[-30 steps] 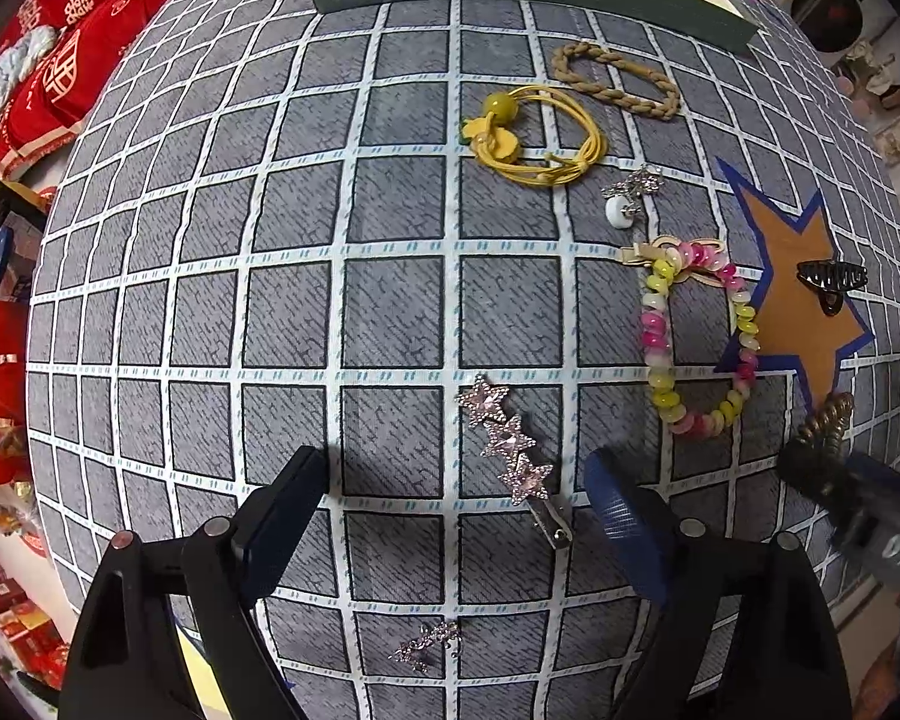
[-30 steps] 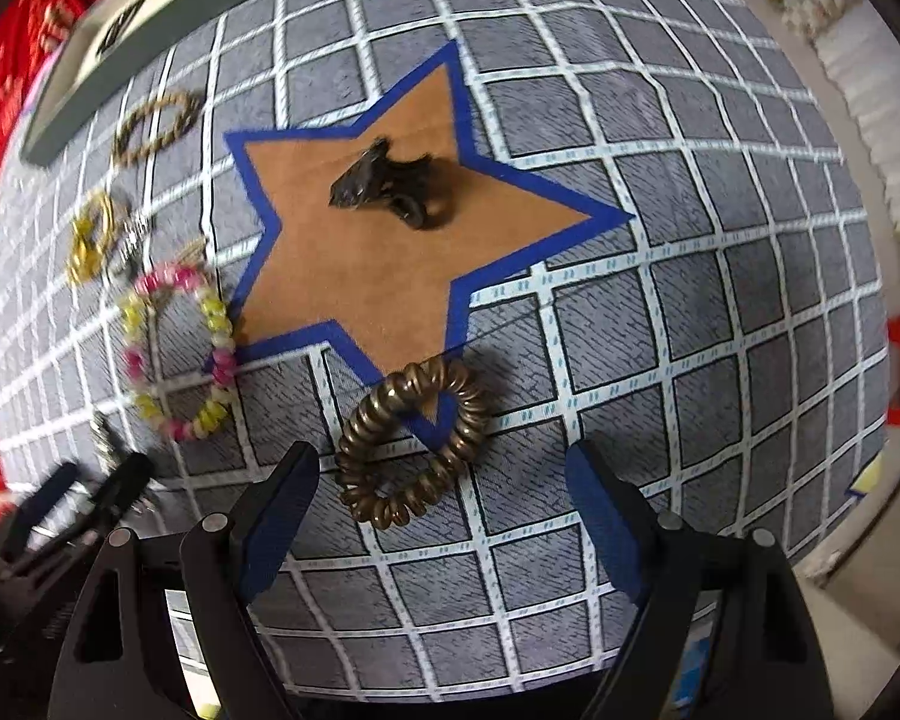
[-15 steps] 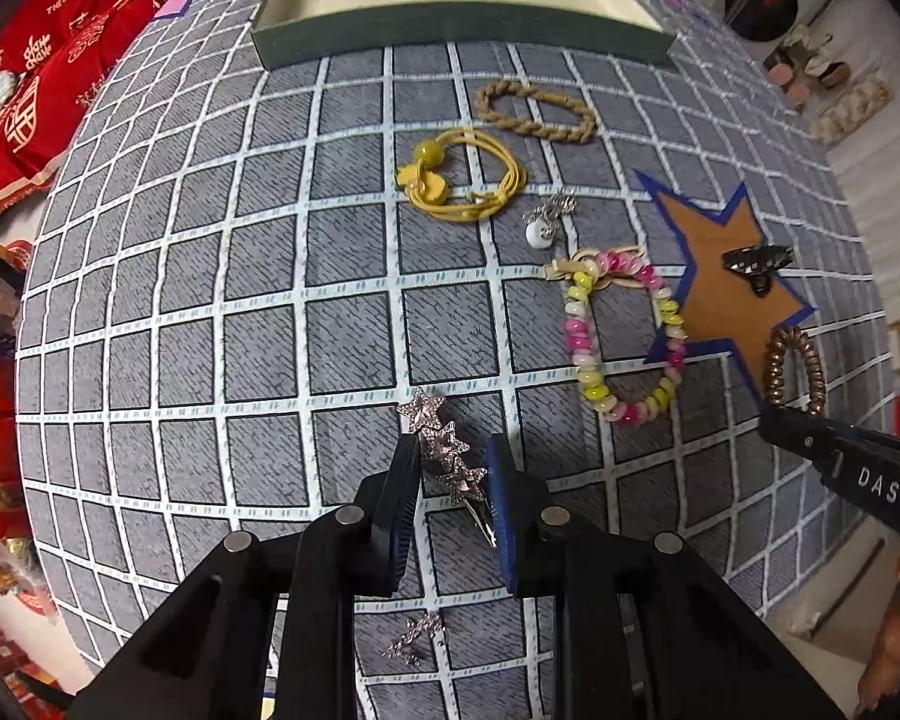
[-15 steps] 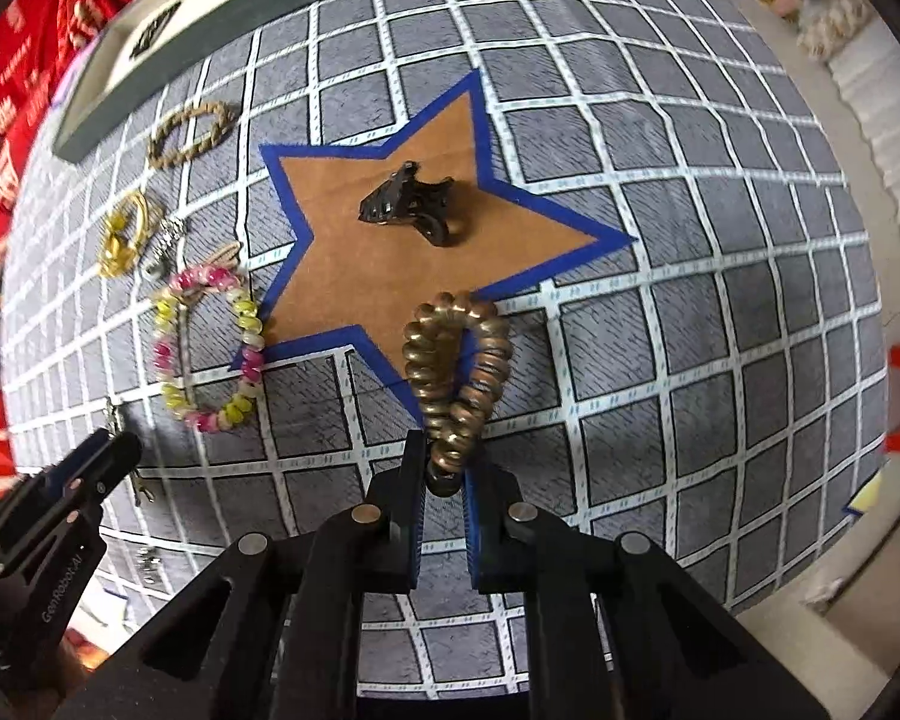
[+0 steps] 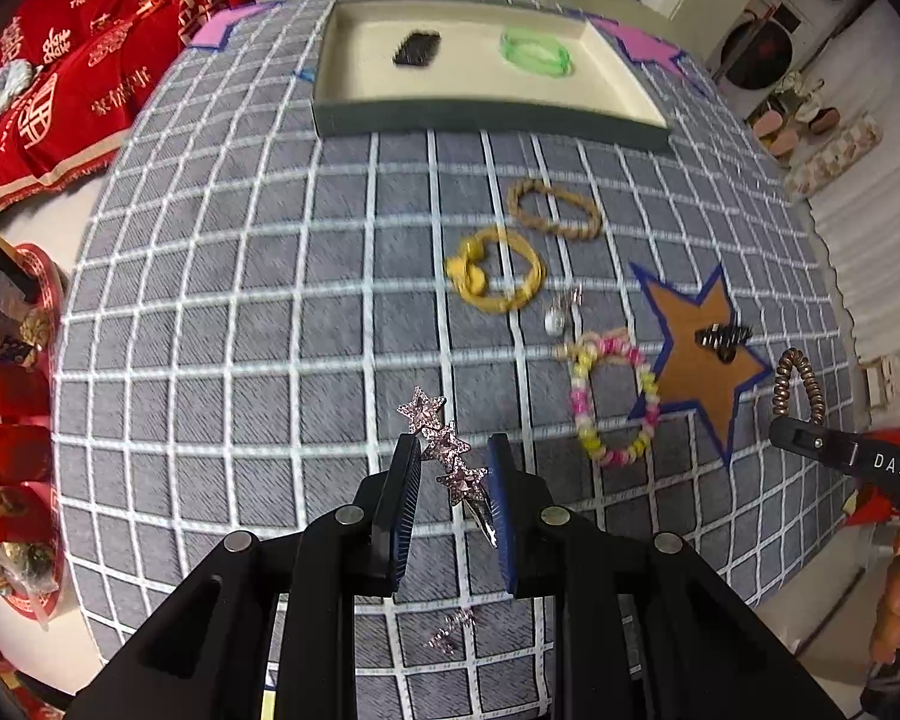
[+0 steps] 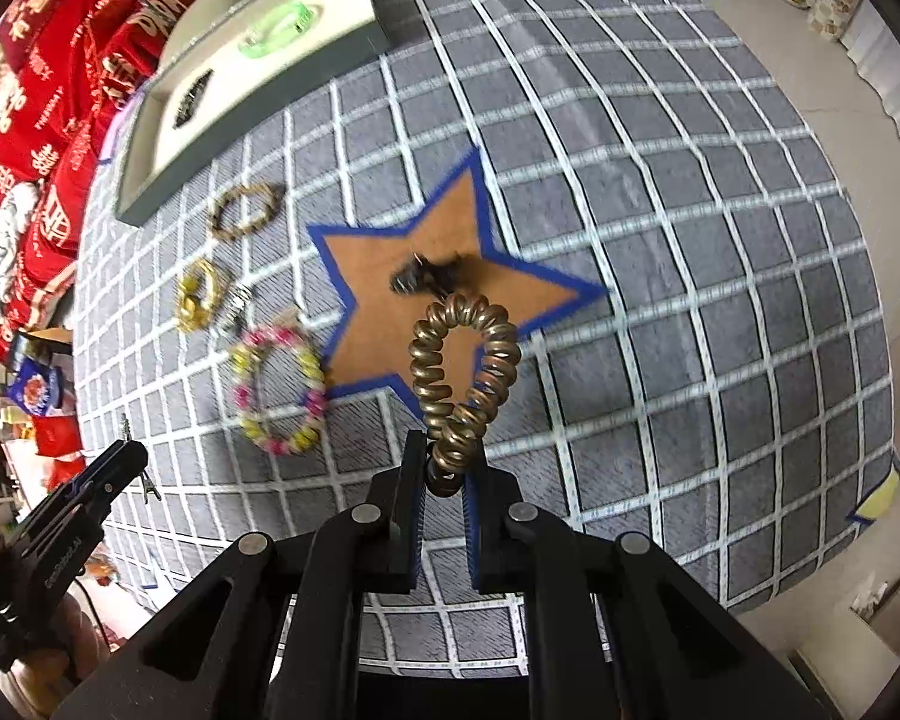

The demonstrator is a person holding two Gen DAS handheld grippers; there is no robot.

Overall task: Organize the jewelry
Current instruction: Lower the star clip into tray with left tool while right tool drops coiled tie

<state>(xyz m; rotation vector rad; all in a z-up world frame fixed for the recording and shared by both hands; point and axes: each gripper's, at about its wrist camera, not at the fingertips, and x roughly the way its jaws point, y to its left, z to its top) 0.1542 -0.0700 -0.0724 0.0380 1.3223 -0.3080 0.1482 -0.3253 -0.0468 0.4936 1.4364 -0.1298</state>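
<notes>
Your left gripper [image 5: 453,474] clamped the pink star hair clip [image 5: 447,456] while your right gripper [image 6: 444,480] pinched the bronze spiral hair tie [image 6: 465,372].

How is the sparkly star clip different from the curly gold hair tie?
The star hair clip is a straight row of pink glittery stars; the spiral hair tie is a bronze coiled loop. The clip sits in the left hand-held gripper, the tie in the right hand-held gripper. Both are pinched and lifted off the checked cloth.
</notes>
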